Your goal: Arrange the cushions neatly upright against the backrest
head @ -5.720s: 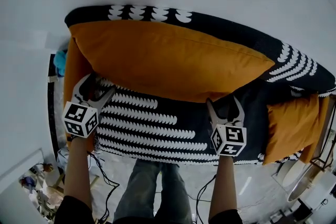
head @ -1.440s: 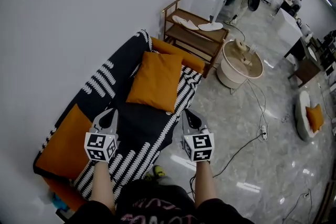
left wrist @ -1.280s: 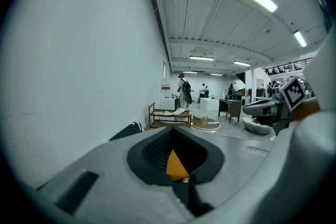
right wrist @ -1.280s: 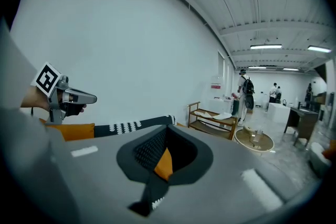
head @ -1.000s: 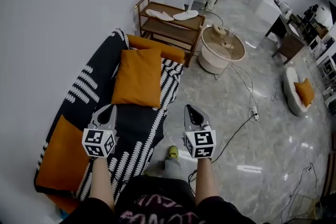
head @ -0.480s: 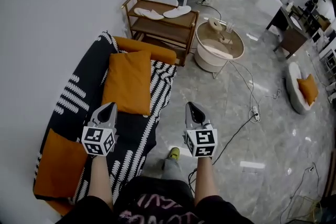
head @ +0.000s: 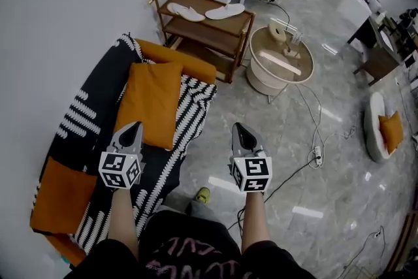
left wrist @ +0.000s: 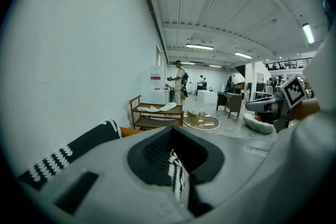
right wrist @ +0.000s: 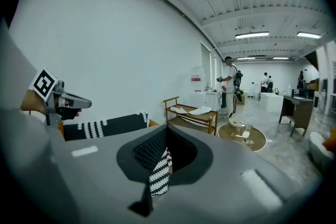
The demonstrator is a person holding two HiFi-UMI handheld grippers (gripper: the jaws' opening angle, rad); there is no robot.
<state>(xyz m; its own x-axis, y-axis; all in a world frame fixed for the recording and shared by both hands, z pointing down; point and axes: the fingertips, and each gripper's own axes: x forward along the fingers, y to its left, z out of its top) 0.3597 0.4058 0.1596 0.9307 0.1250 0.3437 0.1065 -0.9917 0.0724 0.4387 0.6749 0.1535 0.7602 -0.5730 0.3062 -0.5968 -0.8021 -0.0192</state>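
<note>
In the head view an orange cushion [head: 151,101] lies flat on the seat of the black sofa with white patterns [head: 88,117]. A second orange cushion [head: 60,195] leans against the backrest at the near end. An orange bolster [head: 177,59] lies across the far end. My left gripper [head: 133,127] hovers shut and empty over the seat, just short of the flat cushion's near edge. The right gripper [head: 240,129] is shut and empty over the floor beside the sofa. The left gripper view shows closed jaws [left wrist: 176,150] with patterned fabric beyond them; so does the right gripper view [right wrist: 164,150].
A wooden shelf with white slippers [head: 208,15] stands past the sofa's far end. Beside it is a round beige tub [head: 281,65]. Cables [head: 315,153] run over the grey floor. A white seat with an orange cushion [head: 385,132] sits far right. People stand far back.
The near-end cushion, held at its lower edge in the oldest frame, now rests against the backrest. Both shut grippers have travelled along the sofa toward the flat cushion.
</note>
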